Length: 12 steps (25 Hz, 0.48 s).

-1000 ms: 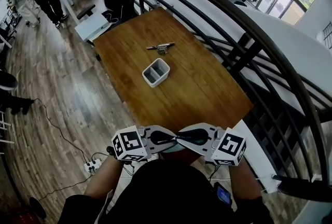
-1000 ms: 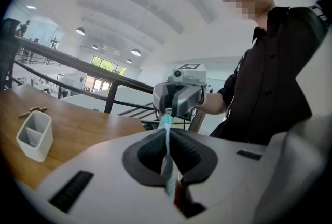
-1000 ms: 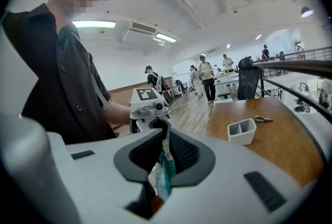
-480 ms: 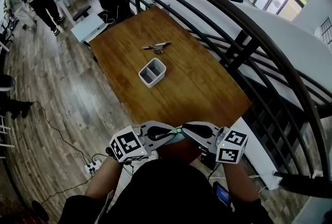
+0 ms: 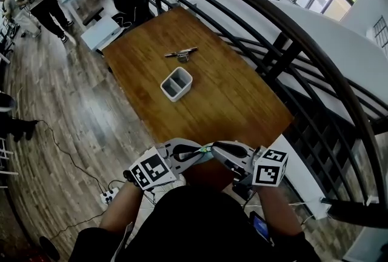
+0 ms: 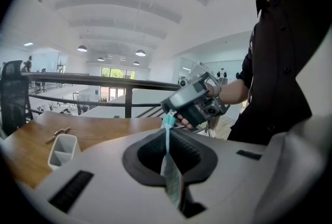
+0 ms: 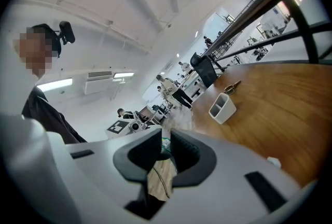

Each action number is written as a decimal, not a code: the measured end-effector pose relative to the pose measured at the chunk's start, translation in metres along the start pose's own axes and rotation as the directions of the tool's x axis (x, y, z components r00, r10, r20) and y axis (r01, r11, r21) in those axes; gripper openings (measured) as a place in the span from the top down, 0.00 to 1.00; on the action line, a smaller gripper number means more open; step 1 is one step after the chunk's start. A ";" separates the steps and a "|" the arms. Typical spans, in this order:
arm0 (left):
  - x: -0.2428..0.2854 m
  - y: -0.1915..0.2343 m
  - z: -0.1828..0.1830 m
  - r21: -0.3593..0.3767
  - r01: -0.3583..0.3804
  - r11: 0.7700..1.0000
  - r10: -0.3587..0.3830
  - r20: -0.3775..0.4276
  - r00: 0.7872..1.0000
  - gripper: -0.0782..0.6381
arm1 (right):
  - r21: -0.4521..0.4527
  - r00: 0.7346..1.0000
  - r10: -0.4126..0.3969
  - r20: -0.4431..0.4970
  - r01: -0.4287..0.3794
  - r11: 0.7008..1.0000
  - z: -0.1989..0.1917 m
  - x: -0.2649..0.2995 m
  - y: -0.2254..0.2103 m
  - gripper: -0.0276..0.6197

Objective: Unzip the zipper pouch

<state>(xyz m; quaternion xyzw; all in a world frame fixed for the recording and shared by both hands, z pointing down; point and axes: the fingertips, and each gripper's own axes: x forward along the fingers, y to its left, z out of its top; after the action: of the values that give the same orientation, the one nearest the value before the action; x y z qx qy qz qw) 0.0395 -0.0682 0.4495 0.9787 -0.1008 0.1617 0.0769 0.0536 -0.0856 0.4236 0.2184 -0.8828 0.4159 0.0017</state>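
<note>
We have the small soft zipper pouch (image 6: pixel 170 176), pale teal at its edge and tan where it folds, held up in the air between both tools, close to the body and just over the near edge of the long brown wooden table (image 5: pixel 200 73). It rests on nothing. The left gripper (image 6: pixel 167 140) has its jaws pressed together on one thin edge of the pouch, which runs from there as a taut strip towards the right gripper (image 7: pixel 166 137). The right gripper's jaws have just been opening a little, but the tan cloth sits between them and the pads look to be pinching it. We cannot tell whether that is the zipper's pull or only fabric.

We judge the pouch light, limp and thin, likely to sag or twist once tension drops. One tool should hold the cloth right beside the zipper's closed end and the other the pull tab itself, keeping the strip stretched. The white two-compartment plastic bin (image 5: pixel 176 83) stands well apart, mid-table
</note>
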 end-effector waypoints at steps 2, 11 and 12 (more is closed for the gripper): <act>0.000 0.000 -0.001 0.002 -0.001 1.000 0.001 0.000 1.000 0.87 | 0.025 1.000 0.008 -0.004 -0.008 1.000 -0.001 -0.001 0.001 0.87; 0.003 0.000 -0.005 0.000 0.001 1.000 -0.001 -0.016 1.000 0.87 | 0.061 0.998 -0.014 -0.054 0.017 0.998 -0.012 0.001 -0.007 0.89; 0.003 0.000 -0.006 0.002 0.001 1.000 -0.001 -0.020 1.000 0.87 | 0.052 0.998 -0.021 -0.062 0.024 0.998 -0.013 0.001 -0.008 0.89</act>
<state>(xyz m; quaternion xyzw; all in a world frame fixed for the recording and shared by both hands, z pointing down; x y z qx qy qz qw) 0.0403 -0.0675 0.4557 0.9771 -0.0995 0.1715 0.0770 0.0531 -0.0808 0.4379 0.2153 -0.8685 0.4456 0.0280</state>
